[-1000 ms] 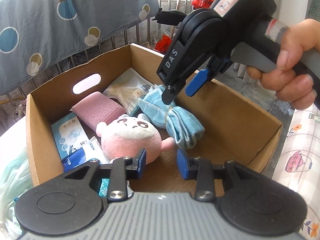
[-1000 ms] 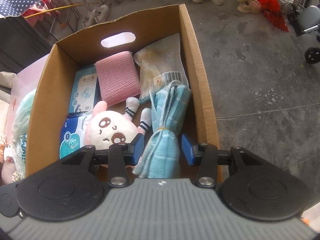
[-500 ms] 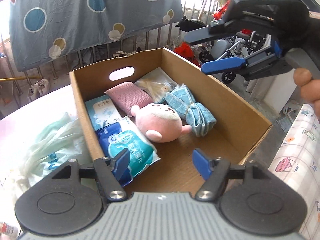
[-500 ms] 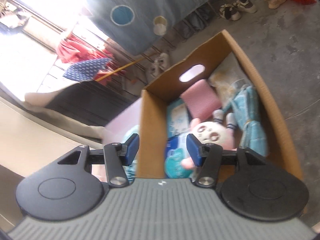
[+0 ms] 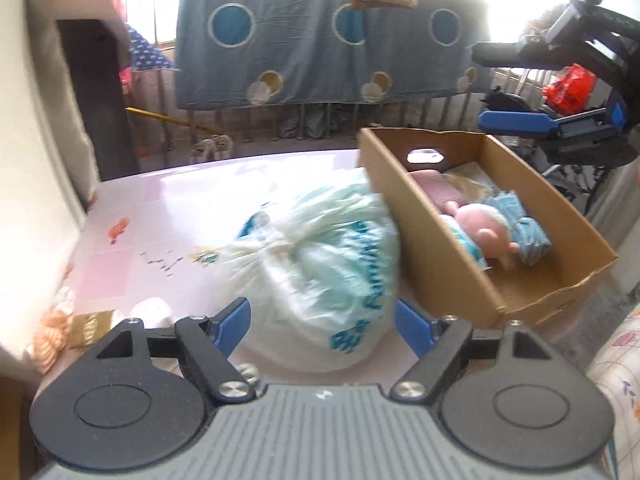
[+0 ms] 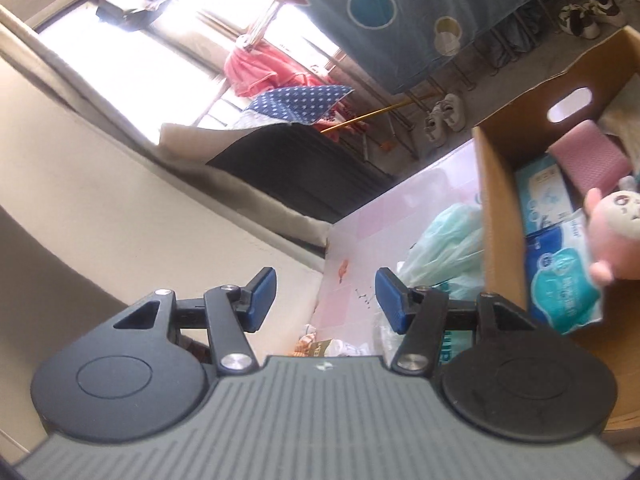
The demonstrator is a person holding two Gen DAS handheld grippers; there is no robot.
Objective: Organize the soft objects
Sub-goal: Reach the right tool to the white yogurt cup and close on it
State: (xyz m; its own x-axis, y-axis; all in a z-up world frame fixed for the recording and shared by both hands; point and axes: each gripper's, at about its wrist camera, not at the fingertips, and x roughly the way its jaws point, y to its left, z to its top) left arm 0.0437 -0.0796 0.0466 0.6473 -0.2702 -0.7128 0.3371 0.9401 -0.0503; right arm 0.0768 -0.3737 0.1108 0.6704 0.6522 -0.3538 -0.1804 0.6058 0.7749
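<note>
A cardboard box (image 5: 448, 264) stands on the pink table, holding a pink plush (image 5: 484, 228), a tied blue towel bundle (image 5: 520, 224) and a pink cloth (image 5: 432, 188). A pale green and white plastic bag (image 5: 320, 248) lies against the box's left wall. My left gripper (image 5: 322, 320) hovers just before the bag, its jaws opening, the bag's near end showing between them untouched. My right gripper (image 6: 326, 298) is open and empty, aimed at the wall left of the box (image 6: 500, 216). The left wrist view shows the right gripper (image 5: 500, 88) above the box's far right.
Tissue packs (image 6: 560, 284) lie in the box beside the plush (image 6: 616, 224). An orange fluffy item (image 5: 50, 336) and small white things (image 5: 152, 312) sit at the table's near left. A beige wall (image 6: 120, 200) bounds the left; a blue dotted sheet (image 5: 320, 40) hangs behind.
Both grippers pulled back out of the box and swung left. The right one left the blue towel bundle lying in the box. The left jaws spread wide and now face the plastic bag.
</note>
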